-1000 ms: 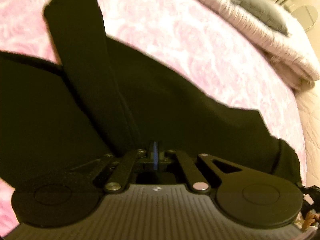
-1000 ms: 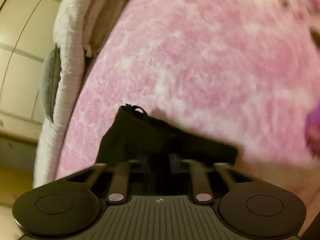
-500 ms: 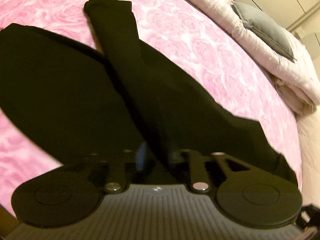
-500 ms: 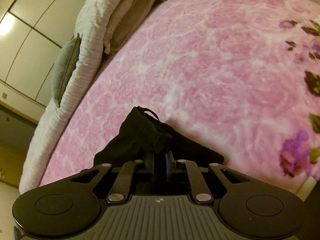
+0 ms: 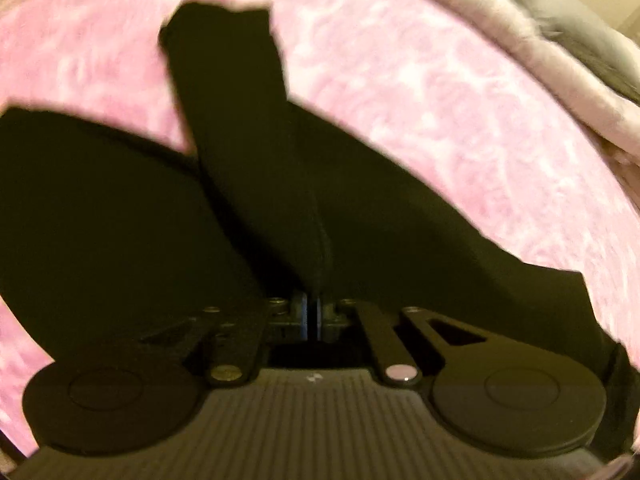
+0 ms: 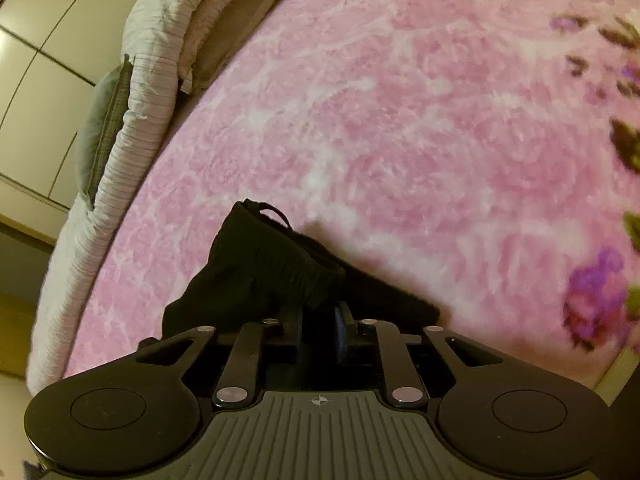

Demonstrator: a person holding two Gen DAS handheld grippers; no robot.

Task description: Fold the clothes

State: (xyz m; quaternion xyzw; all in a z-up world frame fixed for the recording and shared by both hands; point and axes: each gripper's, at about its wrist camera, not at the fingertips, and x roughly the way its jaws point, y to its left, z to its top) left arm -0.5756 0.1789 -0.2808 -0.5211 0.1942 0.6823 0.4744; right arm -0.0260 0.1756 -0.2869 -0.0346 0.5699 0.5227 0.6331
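Since half a second ago the left wrist view has swung and blurred; the folded-over leg of the black trousers now sits more upright ahead of the left gripper, with its end slightly further right in frame than before. Right wrist view barely changed, camera a touch closer to the pink blanket.

Left gripper: jaws clenched together, pinching a seam fold of the black trousers right at the tips. Fabric spreads out ahead and to both sides of the gripper, lying flat on the blanket; one long strip runs straight ahead and away from the tips over the rest of the garment.

Right gripper: jaws nearly closed, clamped on the ribbed waistband of the same trousers, which bunches up just ahead of the tips. A small cord loop sticks out at the far end of the bunch. Rest of that fabric lies to the left and right of the fingers, touching the blanket.

Far left of the right gripper: a folded white quilt at the bed edge with a grey pillow against it. Purple flower print on the blanket to the right.
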